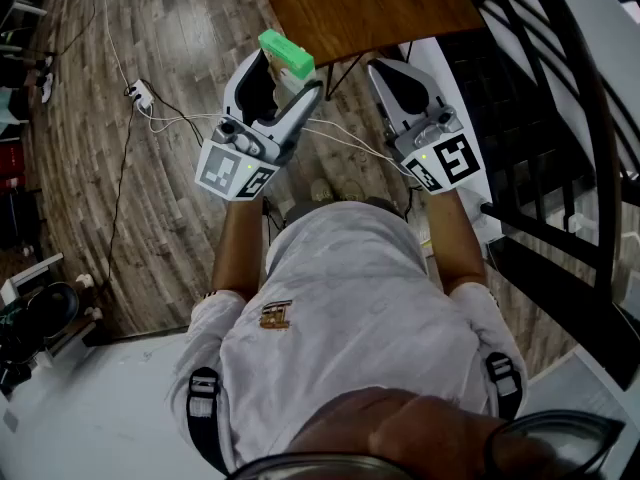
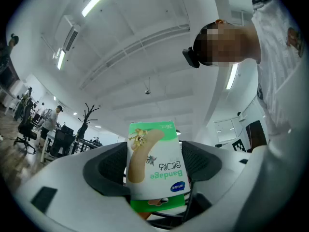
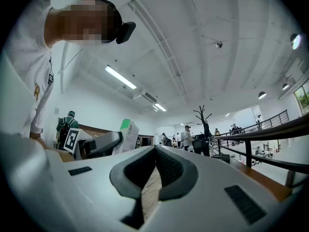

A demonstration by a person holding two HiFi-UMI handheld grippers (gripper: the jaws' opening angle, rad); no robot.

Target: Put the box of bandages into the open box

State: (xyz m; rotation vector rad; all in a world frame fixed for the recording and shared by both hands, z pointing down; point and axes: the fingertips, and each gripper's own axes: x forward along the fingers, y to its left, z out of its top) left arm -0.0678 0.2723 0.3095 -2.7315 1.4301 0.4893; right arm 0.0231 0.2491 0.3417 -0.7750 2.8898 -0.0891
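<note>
**The box of bandages is held at the near edge of the desk; the open box is not seen.**
The left gripper (image 1: 282,73) has its fingers closed wide on the box of bandages (image 1: 287,54), in the air before the desk (image 1: 370,8). A firm grip and a slow carry seem best. To its right, also near the desk, the right gripper (image 3: 155,153) has its fingers together and empty. No view shows the open box, and the desk is cut off.

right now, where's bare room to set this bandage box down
The brown tabletop ahead of the held bandage box looks bare. The floor left of it is open except for a corded power strip. The right is crowded by the black railing. No open box in view.
</note>
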